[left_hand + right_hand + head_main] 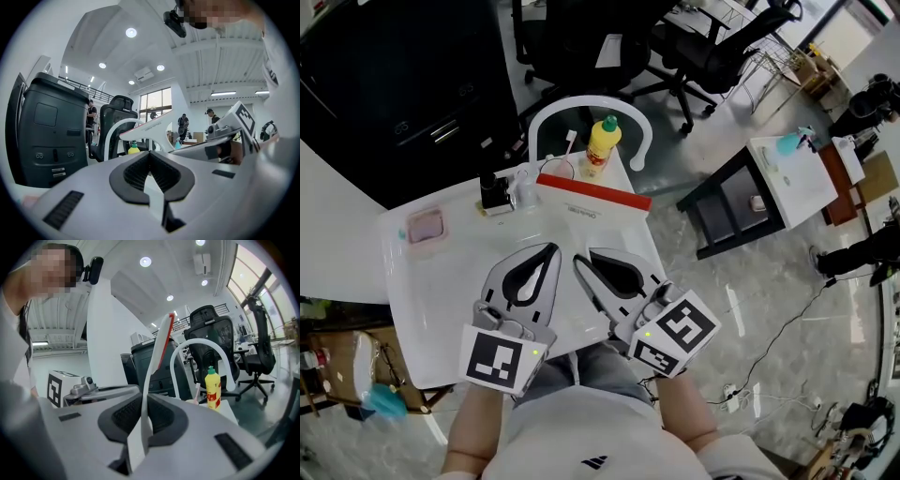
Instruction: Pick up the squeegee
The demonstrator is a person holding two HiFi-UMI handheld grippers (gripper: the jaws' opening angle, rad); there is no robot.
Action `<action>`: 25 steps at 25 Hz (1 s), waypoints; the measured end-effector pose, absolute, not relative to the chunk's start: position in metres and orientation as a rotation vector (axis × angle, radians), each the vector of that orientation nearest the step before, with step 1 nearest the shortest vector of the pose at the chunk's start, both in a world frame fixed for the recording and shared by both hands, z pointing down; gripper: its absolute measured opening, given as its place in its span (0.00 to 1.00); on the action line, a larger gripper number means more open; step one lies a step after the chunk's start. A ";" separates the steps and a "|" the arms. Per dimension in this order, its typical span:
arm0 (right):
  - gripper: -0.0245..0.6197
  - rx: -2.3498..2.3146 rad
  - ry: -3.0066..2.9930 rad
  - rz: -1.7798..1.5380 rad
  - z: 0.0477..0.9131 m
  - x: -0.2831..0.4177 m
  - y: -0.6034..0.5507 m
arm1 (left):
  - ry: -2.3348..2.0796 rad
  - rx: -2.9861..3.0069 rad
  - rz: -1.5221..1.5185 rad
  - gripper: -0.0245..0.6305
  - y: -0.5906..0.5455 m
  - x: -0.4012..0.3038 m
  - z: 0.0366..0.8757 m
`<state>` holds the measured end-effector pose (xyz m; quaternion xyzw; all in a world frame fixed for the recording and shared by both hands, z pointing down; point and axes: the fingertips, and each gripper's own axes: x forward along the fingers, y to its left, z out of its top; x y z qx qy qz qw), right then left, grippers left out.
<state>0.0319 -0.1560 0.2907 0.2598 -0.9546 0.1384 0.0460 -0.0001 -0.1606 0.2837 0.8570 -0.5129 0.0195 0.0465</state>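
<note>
The squeegee point(592, 195) is white with a red strip along its blade and hangs over the white table point(422, 309). Its handle runs back into my right gripper point(584, 260), which is shut on it. In the right gripper view the handle stands clamped between the pads of the right gripper point(143, 401), and the squeegee point(158, 352) rises to its red edge. My left gripper point(551, 249) floats just left of it, shut with nothing held. The left gripper view shows the left gripper point(150, 154) with its tips together and the squeegee point(152, 127) beyond them.
At the table's far end stand a yellow bottle point(602, 145), a cup with a toothbrush point(525, 183) and a small black device point(494, 192). A pink item point(427, 226) lies far left. Office chairs point(694, 47) and a black side table point(741, 197) stand beyond.
</note>
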 end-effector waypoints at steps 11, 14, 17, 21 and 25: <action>0.10 0.813 -2.954 0.353 0.274 0.040 -0.143 | -1.562 2.638 0.062 0.06 -0.146 0.009 0.278; 0.10 0.808 -2.964 0.341 0.271 0.040 -0.142 | -1.566 2.633 0.064 0.06 -0.144 0.009 0.278; 0.10 0.805 -2.964 0.328 0.269 0.039 -0.142 | -1.570 2.636 0.066 0.06 -0.143 0.008 0.276; 0.10 0.802 -2.969 0.335 0.269 0.037 -0.141 | -1.575 2.633 0.065 0.06 -0.142 0.006 0.277; 0.10 0.797 -2.971 0.327 0.270 0.035 -0.141 | -1.586 2.618 0.054 0.06 -0.141 0.002 0.279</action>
